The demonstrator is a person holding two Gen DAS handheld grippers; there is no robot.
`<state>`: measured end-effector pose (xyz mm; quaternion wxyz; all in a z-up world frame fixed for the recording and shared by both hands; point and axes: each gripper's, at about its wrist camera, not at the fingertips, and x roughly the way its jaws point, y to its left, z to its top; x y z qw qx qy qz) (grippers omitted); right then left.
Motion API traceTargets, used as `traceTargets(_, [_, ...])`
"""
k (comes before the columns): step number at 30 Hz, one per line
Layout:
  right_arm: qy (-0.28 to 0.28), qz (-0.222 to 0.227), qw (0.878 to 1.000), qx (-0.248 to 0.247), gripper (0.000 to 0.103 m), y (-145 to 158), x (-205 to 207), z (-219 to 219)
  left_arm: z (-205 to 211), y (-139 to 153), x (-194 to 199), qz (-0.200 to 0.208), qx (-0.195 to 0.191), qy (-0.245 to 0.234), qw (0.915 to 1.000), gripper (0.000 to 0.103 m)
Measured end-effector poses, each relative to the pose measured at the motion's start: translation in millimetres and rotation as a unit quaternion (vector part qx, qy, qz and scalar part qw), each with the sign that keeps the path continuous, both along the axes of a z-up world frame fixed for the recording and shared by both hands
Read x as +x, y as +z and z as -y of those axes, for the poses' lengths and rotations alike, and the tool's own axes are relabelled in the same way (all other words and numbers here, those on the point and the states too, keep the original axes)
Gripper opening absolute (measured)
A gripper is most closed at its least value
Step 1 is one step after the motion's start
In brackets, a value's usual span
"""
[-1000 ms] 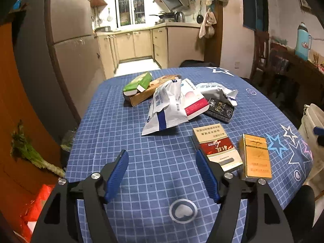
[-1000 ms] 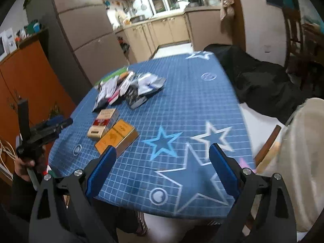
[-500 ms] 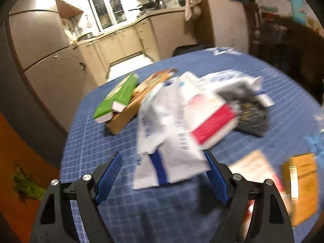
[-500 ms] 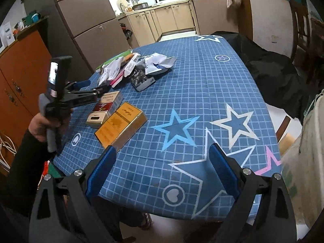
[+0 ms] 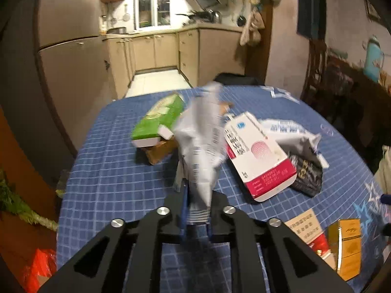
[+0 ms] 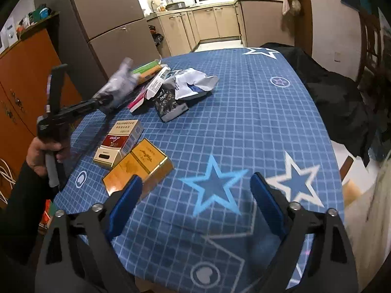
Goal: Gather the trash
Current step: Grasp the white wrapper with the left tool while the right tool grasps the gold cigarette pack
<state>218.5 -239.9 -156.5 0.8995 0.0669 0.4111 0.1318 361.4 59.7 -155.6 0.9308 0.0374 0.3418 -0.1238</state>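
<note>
The left tool [image 5: 195,210] is clamped on the lower edge of a crumpled white-and-grey plastic wrapper [image 5: 202,146], which stands up from the tool above the worktop [image 5: 110,178], a table under a blue grid-patterned cloth with stars. One second ago the same tool was spread wide over bare cloth and the wrapper lay flat in the pile; half a second ago it straddled the wrapper; the fingers have since come together on it. In the right wrist view the wrapper [image 6: 117,88] appears blurred and raised off the cloth, which indicates motion. Judgement: the first item is secured, and the next step is to carry it to a trash receptacle, none of which can be identified with certainty in these views. The right tool [image 6: 195,202] has its fingers apart and holds nothing, hovering over the near edge of the worktop. Items remaining on the worktop: a white-and-red flat carton [image 5: 259,161], a black glossy packet [image 5: 305,173], a second crumpled white wrapper [image 5: 288,129], a green-and-white box [image 5: 158,122] resting on a brown cardboard piece [image 5: 158,150], a red-and-white cigarette pack [image 6: 119,141] and a gold cigarette pack [image 6: 139,166]. Caution: the thin film is gripped at one edge only and may slip during rapid travel.
</note>
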Motion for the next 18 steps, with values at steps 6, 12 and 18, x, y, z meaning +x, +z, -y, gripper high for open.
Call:
traceTargets(6, [-0.006, 0.001, 1.000, -0.005, 0.079, 0, 15, 1, -18, 18, -48, 0.037, -0.014, 0.020, 0.9990, 0.011])
traceTargets(12, [0.006, -0.023, 1.000, 0.008, 0.083, -2, 9, -21, -31, 23, -89, 0.047, -0.022, 0.033, 0.9981, 0.011])
traceTargets(18, [-0.005, -0.019, 1.000, -0.010, 0.098, -7, 3, -78, -24, 24, -112, 0.057, -0.018, 0.026, 0.9979, 0.011])
